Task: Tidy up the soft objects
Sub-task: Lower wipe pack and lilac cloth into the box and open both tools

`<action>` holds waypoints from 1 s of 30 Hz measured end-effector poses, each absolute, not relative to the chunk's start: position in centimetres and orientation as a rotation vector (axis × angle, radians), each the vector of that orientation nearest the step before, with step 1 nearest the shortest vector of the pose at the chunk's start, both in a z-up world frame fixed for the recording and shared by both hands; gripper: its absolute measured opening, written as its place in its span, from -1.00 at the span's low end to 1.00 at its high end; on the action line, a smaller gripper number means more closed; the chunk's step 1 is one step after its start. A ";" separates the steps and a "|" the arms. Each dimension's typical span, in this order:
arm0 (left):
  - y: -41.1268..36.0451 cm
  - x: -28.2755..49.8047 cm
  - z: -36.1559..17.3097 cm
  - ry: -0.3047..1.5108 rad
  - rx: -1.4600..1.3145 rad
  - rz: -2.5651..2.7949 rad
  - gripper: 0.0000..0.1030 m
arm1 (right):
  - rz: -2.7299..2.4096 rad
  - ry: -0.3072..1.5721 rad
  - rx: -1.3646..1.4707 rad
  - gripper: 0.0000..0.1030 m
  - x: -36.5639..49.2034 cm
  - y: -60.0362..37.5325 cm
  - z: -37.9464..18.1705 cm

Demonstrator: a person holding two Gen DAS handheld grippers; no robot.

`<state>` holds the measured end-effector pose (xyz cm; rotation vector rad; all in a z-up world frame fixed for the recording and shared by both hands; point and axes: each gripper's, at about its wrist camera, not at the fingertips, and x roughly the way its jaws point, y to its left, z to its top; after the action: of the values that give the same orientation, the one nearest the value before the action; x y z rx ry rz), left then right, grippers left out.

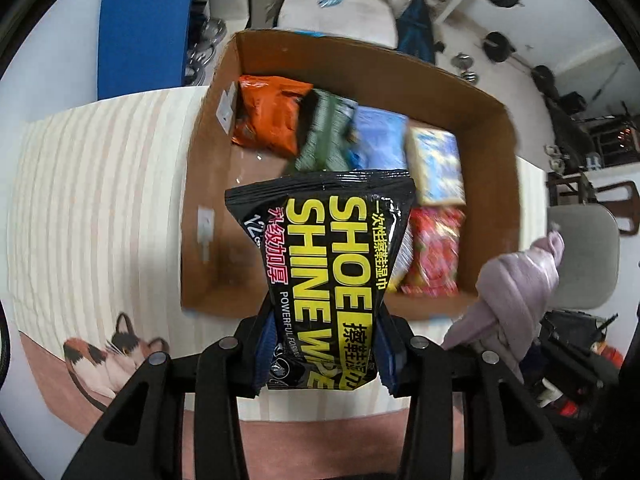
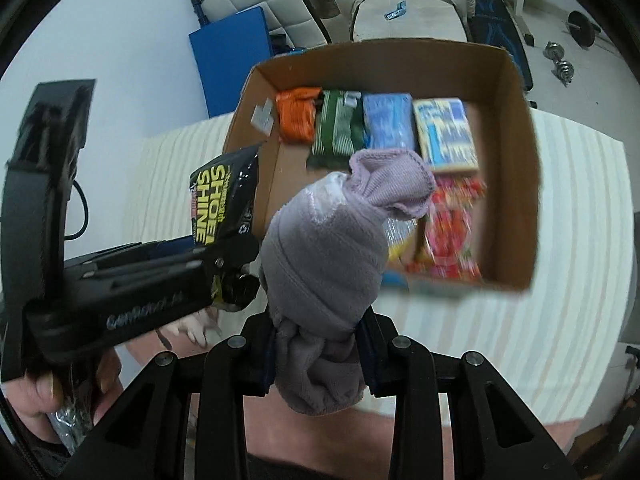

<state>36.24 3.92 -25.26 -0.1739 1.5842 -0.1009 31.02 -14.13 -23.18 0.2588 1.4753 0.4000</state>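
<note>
Here wipes pack [image 1: 332, 276] clamped in left claw [image 1: 326, 354].

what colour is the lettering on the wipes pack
Mostly yellow on the black wipes pack, with some red characters; clearest in the left wrist view.

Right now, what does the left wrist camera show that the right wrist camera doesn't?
Only the left wrist view shows the cat picture on the table mat and the grey chair. Only the right wrist view shows the left gripper from outside, with the person's hand on it. Both show the cardboard box, the shoe shine wipes and the lilac cloth.
</note>
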 end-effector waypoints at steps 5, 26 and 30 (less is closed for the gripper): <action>4.7 40.1 -29.1 1.684 -0.200 -0.069 -0.24 | 0.375 1.526 0.266 -0.32 35.4 -11.8 -27.5; 4.8 42.1 -35.4 1.849 -0.041 -0.001 -0.11 | 0.356 1.655 0.209 0.06 38.3 -7.6 -36.9; 4.6 42.5 -34.2 1.832 -0.048 0.004 -0.11 | 0.336 1.647 0.194 0.10 38.4 -7.7 -36.7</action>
<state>42.50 4.60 -34.22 -0.0482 1.8317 0.0036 38.37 -7.70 -36.75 0.1936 1.6472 0.3359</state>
